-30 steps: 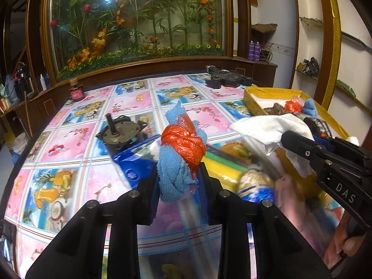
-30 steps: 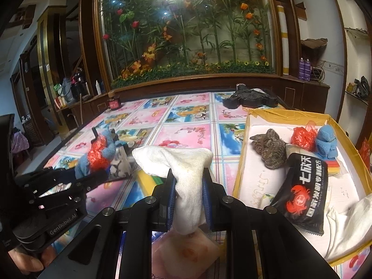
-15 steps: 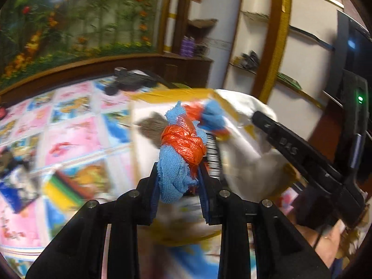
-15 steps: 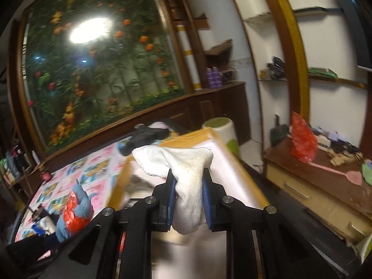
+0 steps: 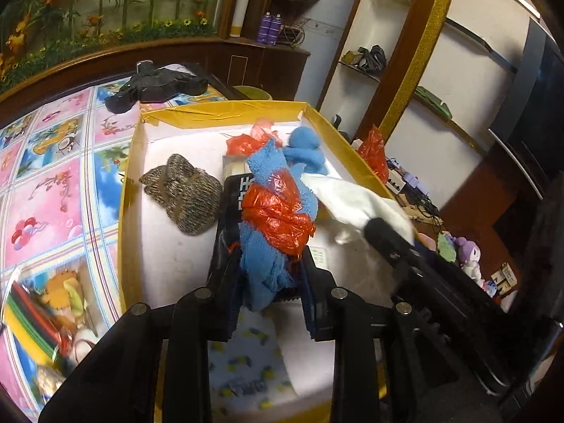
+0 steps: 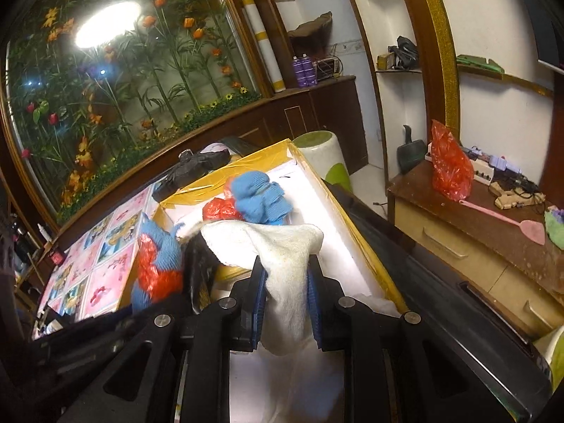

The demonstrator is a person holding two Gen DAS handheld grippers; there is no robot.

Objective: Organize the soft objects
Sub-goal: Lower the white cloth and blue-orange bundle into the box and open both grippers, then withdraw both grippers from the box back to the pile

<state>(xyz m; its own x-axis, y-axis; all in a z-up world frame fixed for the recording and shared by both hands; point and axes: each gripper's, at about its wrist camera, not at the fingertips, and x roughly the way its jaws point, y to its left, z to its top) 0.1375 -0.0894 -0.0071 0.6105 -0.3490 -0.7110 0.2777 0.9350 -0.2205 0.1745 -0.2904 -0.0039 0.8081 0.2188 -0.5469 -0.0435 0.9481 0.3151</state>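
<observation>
— While both of my grippers hang over the yellow-edged box [image 5: 225, 116], what exactly are you carrying?

— Between the pads of my left gripper [image 5: 271, 282] sits a blue cloth wrapped in red plastic [image 5: 278, 211], pinched tight and standing up from the jaws. My right gripper [image 6: 285, 303] is clamped the same way on a white towel [image 6: 278, 250], whose loose end flops forward over the fingers.

— Which way does the drop spot lie?

— Straight below and a little ahead. In the left wrist view the box's white floor shows under my jaws, with a brown knitted bundle [image 5: 187, 197] to the left, a black snack packet [image 5: 234, 197] right behind my bundle, and another blue cloth [image 5: 306, 148] by the far wall.

— Which hand goes first?

— I judge either could: both are over the box, the right nearer its right wall. The bare floor lies left of my left jaws.
</observation>
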